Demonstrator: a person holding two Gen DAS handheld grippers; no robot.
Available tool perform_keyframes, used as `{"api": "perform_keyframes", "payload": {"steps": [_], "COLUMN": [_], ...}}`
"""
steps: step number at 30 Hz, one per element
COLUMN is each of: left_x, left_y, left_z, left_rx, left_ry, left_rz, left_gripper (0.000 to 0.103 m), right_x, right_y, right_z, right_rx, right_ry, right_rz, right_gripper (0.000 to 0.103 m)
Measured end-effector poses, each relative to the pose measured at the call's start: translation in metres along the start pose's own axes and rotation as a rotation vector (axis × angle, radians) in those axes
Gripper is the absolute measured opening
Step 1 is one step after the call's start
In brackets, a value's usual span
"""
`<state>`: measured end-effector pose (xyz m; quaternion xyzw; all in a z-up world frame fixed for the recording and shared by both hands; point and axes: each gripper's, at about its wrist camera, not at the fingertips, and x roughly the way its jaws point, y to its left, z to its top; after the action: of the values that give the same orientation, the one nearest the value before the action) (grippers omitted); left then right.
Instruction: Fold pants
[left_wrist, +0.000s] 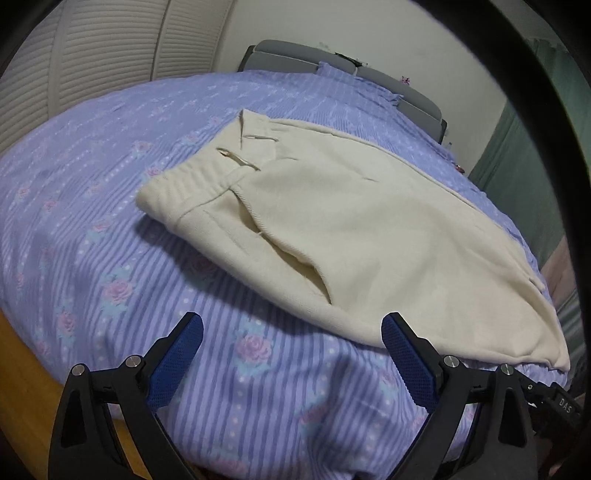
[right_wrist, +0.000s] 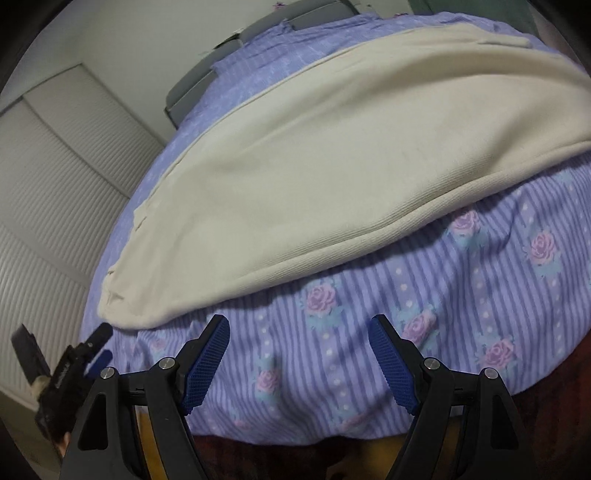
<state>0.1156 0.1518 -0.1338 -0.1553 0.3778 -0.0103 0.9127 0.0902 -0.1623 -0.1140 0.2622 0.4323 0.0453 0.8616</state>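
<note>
**Operator:** Report the state of both tools.

**Guide:** Your left gripper (left_wrist: 291, 325) is released; its blue pads (left_wrist: 410, 365) stand wide apart with only bedspread between them. Your right gripper (right_wrist: 299, 328) is likewise spread open and empty. Neither tool touches cloth.

**Operator:** Where are the pants?

**Guide:** The cream pants (left_wrist: 332, 229) lie flat on the bed, already doubled leg over leg. From your left tool, the waistband (left_wrist: 184, 188) sits up and to the left, with a side pocket opening (left_wrist: 280, 243) facing you. The right-hand pad of that tool sits just beside the near hem edge. From your right tool, the long folded edge (right_wrist: 332, 254) runs across the view just beyond the fingertips, close but apart.

**Operator:** What surrounds the work area?

**Guide:** The purple striped bedspread (left_wrist: 229, 387) with rose print covers the whole bed. A grey headboard (left_wrist: 288, 55) stands at the far end. White louvred closet doors (left_wrist: 92, 62) line the wall to the left. A green curtain (left_wrist: 517, 155) hangs to the right. Wooden floor (left_wrist: 22, 369) shows beside the bed.

**Operator:** Any obstruction?

**Guide:** A dark curved band (left_wrist: 546, 147) crosses the right side of the left view. In the right view your left tool shows at the lower left edge, off the pants.
</note>
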Motion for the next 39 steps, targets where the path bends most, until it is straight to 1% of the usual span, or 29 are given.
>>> {"api": "perform_keyframes", "payload": {"steps": [4,8,10,13,14,15,16,18,21,22,23,24,25,26,27,29,31,34,36,39], "left_x": [0.010,0.024,0.031,0.041,0.043,0.043,0.043,0.049,0.051,0.052,0.054,0.055,0.057,0.056,0.055,0.045,0.032,0.005,-0.004,-0.006], "left_y": [0.000,0.005,0.004,0.003,0.003,0.001,-0.001,-0.008,-0.012,-0.010,-0.009,-0.007,-0.006,-0.003,-0.001,-0.003,-0.004,-0.008,-0.008,-0.005], "left_z": [0.002,0.005,0.004,0.004,0.005,0.004,0.004,0.009,0.012,0.012,0.014,0.014,0.016,0.016,0.016,0.017,0.019,0.017,0.014,0.009], "left_rx": [-0.015,-0.069,-0.076,-0.094,-0.102,-0.104,-0.100,-0.077,-0.053,-0.063,-0.074,-0.095,-0.110,-0.129,-0.141,-0.141,-0.134,-0.081,-0.063,-0.060], "left_ry": [0.017,0.036,0.032,0.039,0.041,0.043,0.050,0.061,0.065,0.068,0.073,0.081,0.085,0.090,0.095,0.075,0.041,-0.026,-0.034,-0.017], "left_rz": [-0.033,-0.088,-0.121,-0.132,-0.136,-0.141,-0.143,-0.131,-0.106,-0.106,-0.108,-0.113,-0.115,-0.116,-0.123,-0.117,-0.114,-0.080,-0.065,-0.058], "left_gripper": [0.097,0.089,0.088,0.079,0.070,0.058,0.053,0.041,0.035,0.034,0.031,0.026,0.022,0.017,0.012,0.010,0.010,0.010,0.010,0.010], "right_x": [0.006,0.011,0.013,0.011,0.012,0.013,0.014,0.014,0.018,0.020,0.022,0.025,0.028,0.030,0.031,0.024,0.008,-0.015,-0.027,-0.031], "right_y": [0.002,0.002,0.000,-0.004,-0.006,-0.007,-0.010,-0.016,-0.018,-0.017,-0.016,-0.015,-0.015,-0.015,-0.015,-0.007,0.001,0.015,0.016,0.016], "right_z": [0.007,0.011,0.010,0.008,0.009,0.011,0.014,0.019,0.029,0.033,0.036,0.040,0.042,0.044,0.046,0.046,0.043,0.034,0.023,0.022], "right_rx": [-0.005,-0.006,-0.004,-0.010,-0.008,-0.004,0.007,0.034,0.027,0.011,0.003,-0.001,-0.004,-0.011,-0.022,-0.073,-0.119,-0.202,-0.229,-0.226], "right_ry": [-0.016,-0.022,-0.013,-0.010,-0.008,-0.005,-0.006,-0.028,-0.064,-0.080,-0.091,-0.099,-0.100,-0.095,-0.088,-0.075,-0.086,-0.097,-0.092,-0.088], "right_rz": [-0.008,0.003,0.023,0.049,0.053,0.056,0.062,0.070,0.053,0.031,0.007,-0.030,-0.063,-0.100,-0.120,-0.115,-0.127,-0.126,-0.120,-0.130], "right_gripper": [0.079,0.079,0.079,0.079,0.079,0.079,0.079,0.078,0.077,0.075,0.069,0.061,0.054,0.038,0.027,0.019,0.018,0.017,0.017,0.017]}}
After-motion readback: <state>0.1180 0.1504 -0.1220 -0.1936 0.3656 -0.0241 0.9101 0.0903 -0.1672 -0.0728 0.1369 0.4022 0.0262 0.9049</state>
